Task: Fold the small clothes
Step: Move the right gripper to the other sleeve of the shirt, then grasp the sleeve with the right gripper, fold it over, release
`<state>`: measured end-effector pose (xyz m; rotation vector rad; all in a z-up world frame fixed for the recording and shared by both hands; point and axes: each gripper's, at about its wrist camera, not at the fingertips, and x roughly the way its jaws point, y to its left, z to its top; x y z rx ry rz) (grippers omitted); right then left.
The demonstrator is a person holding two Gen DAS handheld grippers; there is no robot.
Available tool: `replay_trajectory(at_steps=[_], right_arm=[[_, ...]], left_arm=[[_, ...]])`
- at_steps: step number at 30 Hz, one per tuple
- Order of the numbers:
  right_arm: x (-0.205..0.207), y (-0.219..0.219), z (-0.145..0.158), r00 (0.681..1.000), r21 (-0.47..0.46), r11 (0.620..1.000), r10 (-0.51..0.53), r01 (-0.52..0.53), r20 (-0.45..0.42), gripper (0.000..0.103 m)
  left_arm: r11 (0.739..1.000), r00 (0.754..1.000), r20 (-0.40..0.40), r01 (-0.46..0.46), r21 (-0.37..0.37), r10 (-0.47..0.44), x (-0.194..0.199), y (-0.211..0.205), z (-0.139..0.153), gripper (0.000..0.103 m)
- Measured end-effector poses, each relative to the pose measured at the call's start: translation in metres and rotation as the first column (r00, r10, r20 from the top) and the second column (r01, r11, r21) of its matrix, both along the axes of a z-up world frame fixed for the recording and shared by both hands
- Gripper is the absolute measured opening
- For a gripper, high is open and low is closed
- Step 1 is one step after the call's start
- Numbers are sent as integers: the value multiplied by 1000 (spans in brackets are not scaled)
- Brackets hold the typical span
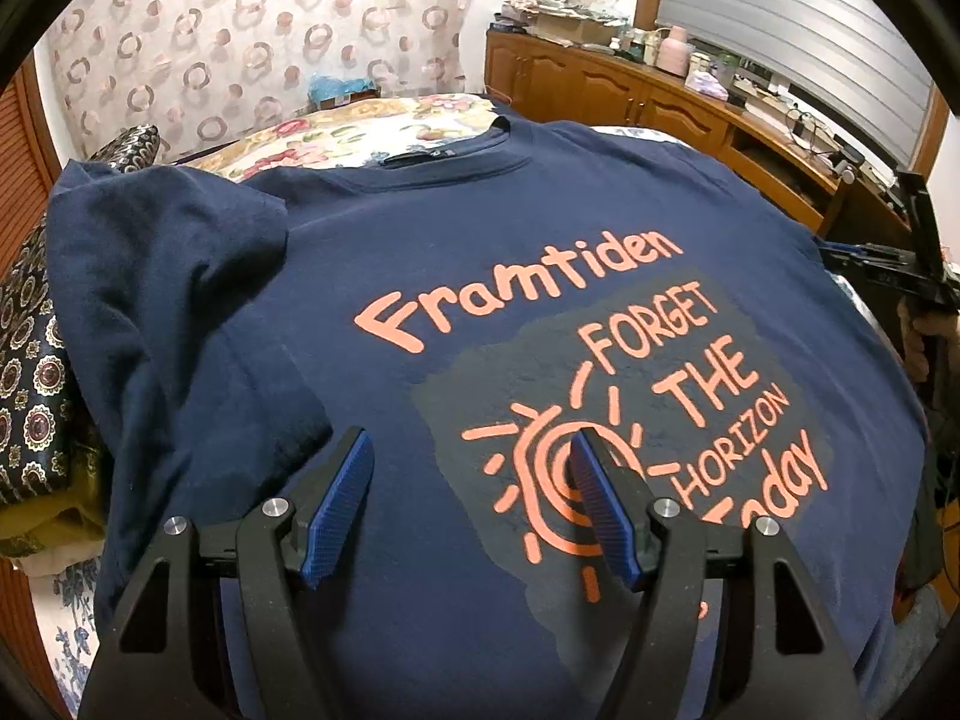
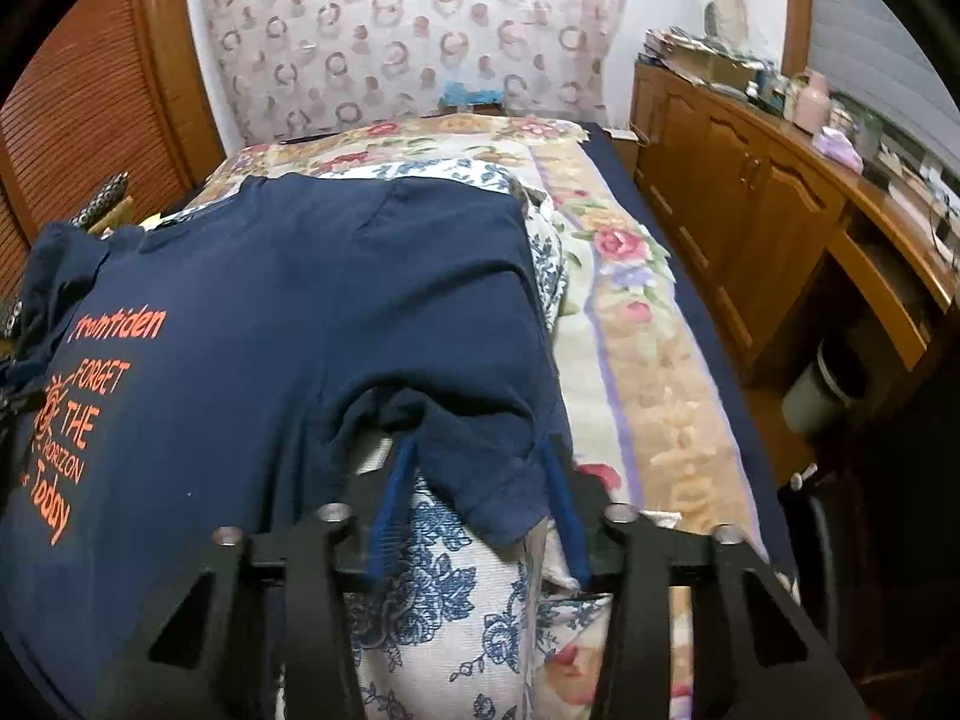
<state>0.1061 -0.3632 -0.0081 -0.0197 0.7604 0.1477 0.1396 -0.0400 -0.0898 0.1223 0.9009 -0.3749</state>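
A navy T-shirt (image 1: pixel 480 240) with orange print "Framtiden" lies face up on the bed, collar at the far end. Its left sleeve (image 1: pixel 168 252) is folded inward over the chest. My left gripper (image 1: pixel 469 435) hovers open above the orange sun print, with nothing between its blue pads. In the right wrist view the same T-shirt (image 2: pixel 270 300) fills the left half. My right gripper (image 2: pixel 478 444) straddles the other sleeve (image 2: pixel 480 474) at the shirt's edge. The sleeve hangs loose between the blue fingers (image 2: pixel 390 498), which stand apart, and the fabric hides their tips.
Floral bedding (image 2: pixel 630 312) extends beyond and to the right of the shirt. A wooden cabinet (image 2: pixel 750 192) with cluttered top runs along the right wall. A dark patterned cushion (image 1: pixel 36 372) sits at the bed's left side. A ring-patterned curtain (image 1: pixel 240 30) hangs behind.
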Motion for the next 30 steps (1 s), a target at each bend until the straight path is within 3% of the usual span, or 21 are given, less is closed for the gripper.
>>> replay_trajectory(at_steps=[2, 5, 12, 18, 24, 30], right_arm=[[-1, -8, -3, 1000, -56, 998, -8, 9, 17, 22], [-1, -7, -1, 999, -116, 993, -11, 15, 32, 13], [-11, 12, 14, 990, -112, 994, 22, -7, 139, 10], [-32, 52, 22, 968, -115, 985, 150, -129, 201, 10], [-41, 82, -10, 959, -96, 965, 255, -245, 123, 10], [-45, 74, -37, 966, -79, 966, 251, -246, 58, 10]], left_arm=[[1000, 1000, 6, -3, 9, 3, 1, -1, -1, 69], [1000, 1000, 13, -6, 25, 6, 1, -1, -2, 71], [999, 1000, 25, 2, 34, -3, 1, -3, -4, 78], [999, 1000, 23, 7, 38, -8, 2, -5, -4, 82], [999, 1000, 21, 14, 38, -15, 3, -5, -5, 85], [999, 1000, 23, 14, 43, -15, 3, -7, -5, 86]])
